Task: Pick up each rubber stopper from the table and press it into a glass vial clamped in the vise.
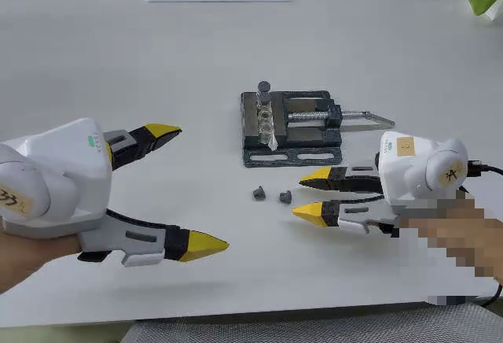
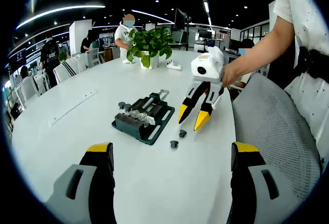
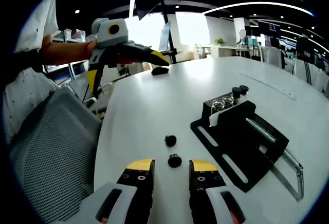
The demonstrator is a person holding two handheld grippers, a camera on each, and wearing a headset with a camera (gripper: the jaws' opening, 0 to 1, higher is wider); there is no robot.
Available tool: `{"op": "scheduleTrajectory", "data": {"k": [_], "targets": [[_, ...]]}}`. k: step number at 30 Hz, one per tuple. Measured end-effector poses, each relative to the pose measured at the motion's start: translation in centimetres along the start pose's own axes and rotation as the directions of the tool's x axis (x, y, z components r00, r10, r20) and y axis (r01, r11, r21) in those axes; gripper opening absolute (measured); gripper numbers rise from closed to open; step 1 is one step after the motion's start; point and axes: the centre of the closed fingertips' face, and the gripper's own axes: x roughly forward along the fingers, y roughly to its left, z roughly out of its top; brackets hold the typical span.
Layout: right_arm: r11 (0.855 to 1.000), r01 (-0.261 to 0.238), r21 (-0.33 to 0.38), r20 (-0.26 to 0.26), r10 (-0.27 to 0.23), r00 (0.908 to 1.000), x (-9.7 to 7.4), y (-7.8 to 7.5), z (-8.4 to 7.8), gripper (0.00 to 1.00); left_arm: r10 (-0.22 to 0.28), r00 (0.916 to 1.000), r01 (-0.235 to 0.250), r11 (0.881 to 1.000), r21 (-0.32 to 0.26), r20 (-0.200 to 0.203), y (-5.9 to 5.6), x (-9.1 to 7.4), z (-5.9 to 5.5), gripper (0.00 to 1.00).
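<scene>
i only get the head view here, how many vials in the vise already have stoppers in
Observer: The right gripper view shows two stoppered vials at the far end of the vise, and two open vials nearer.
Operator: is my right one lined up on a loose stopper
Observer: Yes. In its own view the nearer stopper sits centred on the gap between the open jaws of the right hand-held gripper, at their tips.
Operator: anything else on the table
Observer: A small dark object, too far off to identify, lies on the table.
</scene>
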Motion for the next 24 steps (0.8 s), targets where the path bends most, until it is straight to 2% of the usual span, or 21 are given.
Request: {"op": "scheduleTrajectory", "data": {"k": [13, 24], "targets": [[1.000, -0.003, -0.013, -0.014, 0.003, 0.9999, 1.0, -0.2, -0.4, 0.15, -0.004, 1.0000, 0.004, 1.000, -0.001, -0.008, -0.1, 0.1, -0.1, 0.94], [1.000, -0.003, -0.024, -0.028, 0.002, 0.9996, 1.2, -0.1, -0.5, 0.10, -0.007, 0.9999, 0.007, 1.000, -0.001, -0.009, -0.2, 0.2, -0.1, 0.94]]}}
